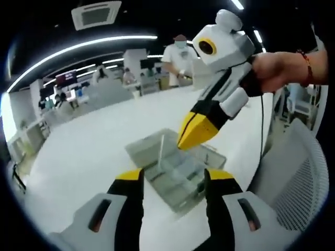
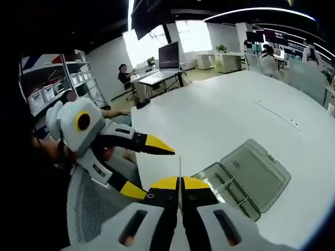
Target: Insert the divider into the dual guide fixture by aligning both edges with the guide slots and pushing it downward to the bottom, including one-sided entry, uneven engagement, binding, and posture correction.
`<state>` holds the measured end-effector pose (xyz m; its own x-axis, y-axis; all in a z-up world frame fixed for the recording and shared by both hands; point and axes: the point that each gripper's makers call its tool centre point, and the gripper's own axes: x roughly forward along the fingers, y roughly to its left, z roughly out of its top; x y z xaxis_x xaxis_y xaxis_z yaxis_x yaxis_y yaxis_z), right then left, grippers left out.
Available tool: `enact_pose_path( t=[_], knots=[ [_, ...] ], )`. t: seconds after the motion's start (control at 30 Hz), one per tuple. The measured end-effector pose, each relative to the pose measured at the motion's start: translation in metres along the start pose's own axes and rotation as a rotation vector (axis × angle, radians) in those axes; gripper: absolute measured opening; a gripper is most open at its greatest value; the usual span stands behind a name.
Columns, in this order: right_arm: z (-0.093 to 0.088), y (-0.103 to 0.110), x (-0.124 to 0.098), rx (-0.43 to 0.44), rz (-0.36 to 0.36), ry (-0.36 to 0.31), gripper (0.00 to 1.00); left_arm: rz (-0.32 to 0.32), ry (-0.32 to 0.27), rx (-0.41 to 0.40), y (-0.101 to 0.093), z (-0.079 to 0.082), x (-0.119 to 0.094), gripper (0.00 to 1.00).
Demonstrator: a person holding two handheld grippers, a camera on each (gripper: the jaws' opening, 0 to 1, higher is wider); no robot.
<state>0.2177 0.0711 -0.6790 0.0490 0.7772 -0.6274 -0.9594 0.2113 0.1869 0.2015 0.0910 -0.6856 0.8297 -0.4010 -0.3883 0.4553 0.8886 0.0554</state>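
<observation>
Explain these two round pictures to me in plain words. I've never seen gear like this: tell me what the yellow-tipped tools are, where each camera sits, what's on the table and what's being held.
No robot here: a person holds a hand tool in each hand, each ending in a two-jaw gripper with yellow tips. A fisheye camera rides on each tool, looking along its jaws.

The left gripper view shows the left gripper, jaws spread open, and the right gripper reaching in from the right, held by a hand.

The right gripper view shows the right gripper, jaws shut on a thin clear divider, seen edge-on.

On the white table lies a clear plastic box with its lid open; the slots inside are too blurry to make out.
</observation>
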Motion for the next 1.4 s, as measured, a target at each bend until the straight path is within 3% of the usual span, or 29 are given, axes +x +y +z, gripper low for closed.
enact_pose_path(
  t=[0.77, 1.17, 1.23, 1.4],
  knots=[
    [0.002, -0.021, 0.017, -0.137, 0.033, 0.076, 0.00, -0.034, -0.020, -0.046, -0.005, 0.001, -0.009, 0.64],
    [-0.005, -0.024, 0.027, -0.224, 0.061, 0.098, 0.00, -0.003, -0.030, -0.066, 0.011, 0.001, -0.015, 0.67],
    [-0.006, -0.029, 0.029, -0.260, 0.035, 0.105, 0.00, -0.002, -0.032, -0.074, 0.012, 0.001, -0.016, 0.67],
    [-0.010, -0.030, 0.030, -0.231, 0.051, 0.118, 0.00, 0.000, -0.046, -0.110, 0.013, 0.001, -0.017, 0.69]
  ],
)
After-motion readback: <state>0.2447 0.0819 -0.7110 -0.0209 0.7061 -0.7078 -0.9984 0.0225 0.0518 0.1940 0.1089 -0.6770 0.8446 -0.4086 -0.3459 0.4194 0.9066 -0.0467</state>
